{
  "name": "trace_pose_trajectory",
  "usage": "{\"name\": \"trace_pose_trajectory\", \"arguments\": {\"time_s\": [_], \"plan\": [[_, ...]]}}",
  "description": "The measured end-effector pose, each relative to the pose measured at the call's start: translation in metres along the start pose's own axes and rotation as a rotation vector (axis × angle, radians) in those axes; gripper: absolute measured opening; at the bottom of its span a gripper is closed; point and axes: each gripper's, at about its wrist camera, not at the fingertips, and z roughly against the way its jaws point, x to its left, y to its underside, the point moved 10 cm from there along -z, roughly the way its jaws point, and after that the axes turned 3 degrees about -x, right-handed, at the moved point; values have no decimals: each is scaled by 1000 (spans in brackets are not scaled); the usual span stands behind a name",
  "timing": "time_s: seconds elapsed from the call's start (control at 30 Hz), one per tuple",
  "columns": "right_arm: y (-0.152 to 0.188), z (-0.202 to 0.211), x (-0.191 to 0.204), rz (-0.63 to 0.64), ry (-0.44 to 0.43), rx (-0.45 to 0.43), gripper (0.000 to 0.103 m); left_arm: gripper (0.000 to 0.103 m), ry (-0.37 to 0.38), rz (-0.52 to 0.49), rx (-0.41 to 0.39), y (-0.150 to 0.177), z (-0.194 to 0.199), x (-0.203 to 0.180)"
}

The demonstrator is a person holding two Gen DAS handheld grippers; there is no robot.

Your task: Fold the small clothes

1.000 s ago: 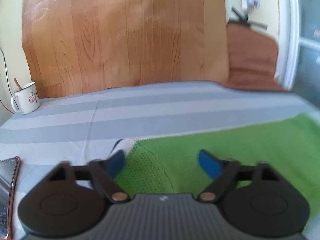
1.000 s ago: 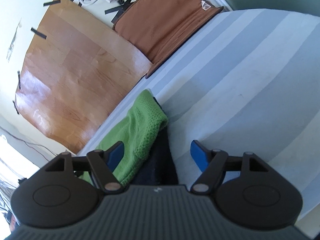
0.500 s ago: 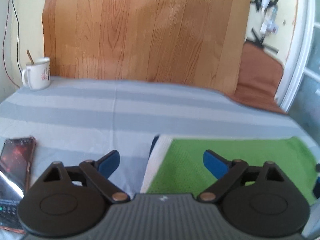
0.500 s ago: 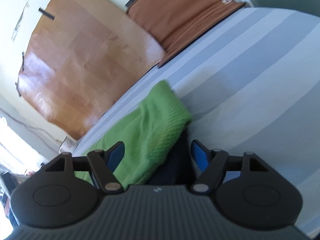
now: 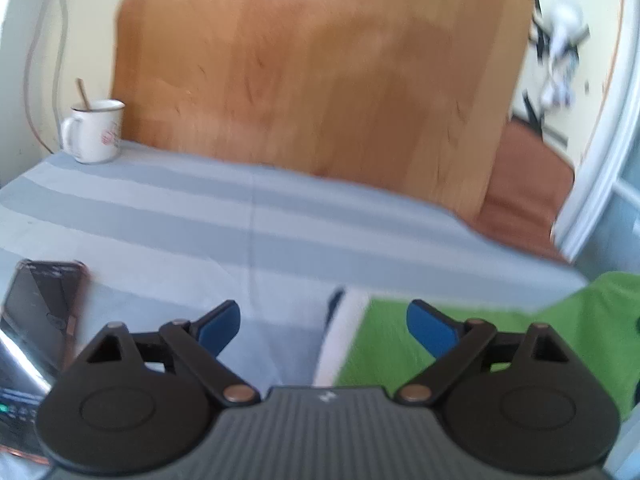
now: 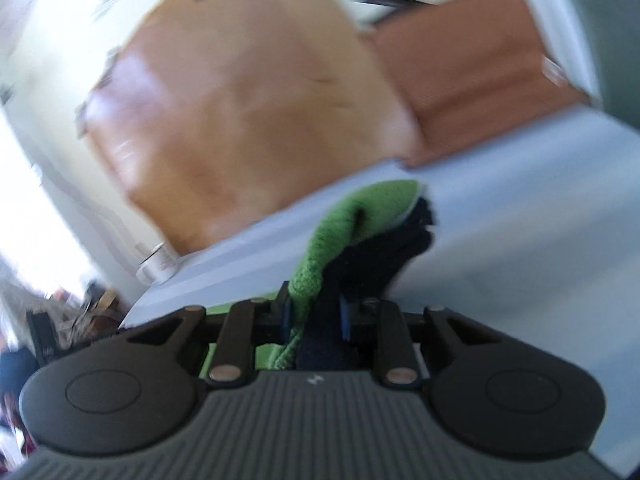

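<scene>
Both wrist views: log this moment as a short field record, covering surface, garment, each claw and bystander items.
surface: grey striped cloth
garment: green knit piece with dark navy part, its end raised off the cloth
right claw: has just been closing, shut on the garment's end
left claw: open, over the garment's white edge, holding nothing
bystanders: mug, phone

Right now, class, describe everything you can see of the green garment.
The green garment is a small knitted piece, bright green with a coarse, nubbly weave, a whitish edge band and a dark navy inner side. It lies on the striped grey cloth. The right hand-held gripper, whose jaws have just been closing, pinches one bunched end, which looks raised. The left hand-held gripper stands open over its whitish edge.
</scene>
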Motion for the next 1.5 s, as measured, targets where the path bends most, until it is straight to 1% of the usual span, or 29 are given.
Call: {"name": "trace_pose_trajectory", "arguments": {"time_s": [0.1, 0.17, 0.27, 0.37, 0.4, 0.43, 0.47, 0.5, 0.53, 0.57, 0.6, 0.63, 0.67, 0.77, 0.83, 0.97, 1.03, 1.1, 1.17, 1.2, 1.23, 1.27, 1.3, 1.4, 1.43, 1.5], "plan": [[-1, -23, 55, 140, -78, 34, 24, 95, 17, 61, -39, -12, 15, 13], [7, -41, 89, 230, -139, 69, 24, 97, 24, 101, -50, -15, 22, 23], [31, -73, 134, 349, -222, 159, 24, 102, 32, 136, -53, -17, 25, 32], [71, -113, 160, 474, -238, 271, 25, 103, 39, 151, -54, -15, 28, 38], [86, -127, 161, 501, -232, 318, 27, 103, 45, 162, -51, -13, 30, 39], [104, -142, 160, 521, -229, 376, 34, 103, 57, 174, -39, -11, 28, 39], [117, -151, 160, 535, -249, 415, 37, 103, 73, 180, -25, -9, 26, 37], [123, -151, 164, 552, -299, 401, 42, 103, 82, 183, -15, -7, 23, 34], [123, -148, 166, 560, -326, 396, 47, 103, 86, 183, -5, -5, 20, 32], [121, -145, 168, 548, -343, 398, 53, 103, 89, 180, 4, -4, 16, 29], [115, -142, 168, 525, -363, 391, 55, 103, 96, 177, 16, -2, 12, 26], [107, -135, 165, 502, -384, 376, 55, 103, 103, 175, 28, 0, 8, 22], [99, -131, 162, 485, -387, 357, 55, 103, 113, 171, 42, 2, 3, 17], [72, -115, 141, 403, -365, 281, 55, 103, 132, 144, 69, 6, -8, 2], [58, -108, 120, 323, -332, 234, 55, 103, 139, 124, 85, 10, -14, -7], [41, -108, 67, 172, -187, 157, 55, 103, 109, 105, 143, 21, -27, -12], [41, -110, 45, 121, -129, 137, 55, 103, 94, 102, 165, 26, -32, -10], [48, -112, 31, 76, -94, 150, 57, 103, 91, 111, 196, 33, -36, -6], [58, -109, 20, 21, -100, 171, 69, 103, 121, 143, 218, 36, -35, -2], [62, -108, 15, -8, -112, 176, 79, 103, 135, 149, 225, 37, -33, -1], [65, -105, 12, -29, -128, 186, 81, 103, 152, 157, 234, 38, -31, -1], [67, -101, 13, -41, -142, 197, 82, 103, 174, 169, 246, 39, -30, -1], [66, -109, 18, -52, -149, 202, 82, 103, 202, 182, 255, 41, -27, -2], [67, -111, 22, -68, -186, 218, 83, 103, 348, 255, 301, 46, -21, -14], [68, -115, 24, -70, -201, 229, 83, 103, 367, 266, 308, 49, -21, -16], [74, -126, 31, -91, -239, 266, 83, 102, 351, 240, 294, 52, -23, -19]]}}
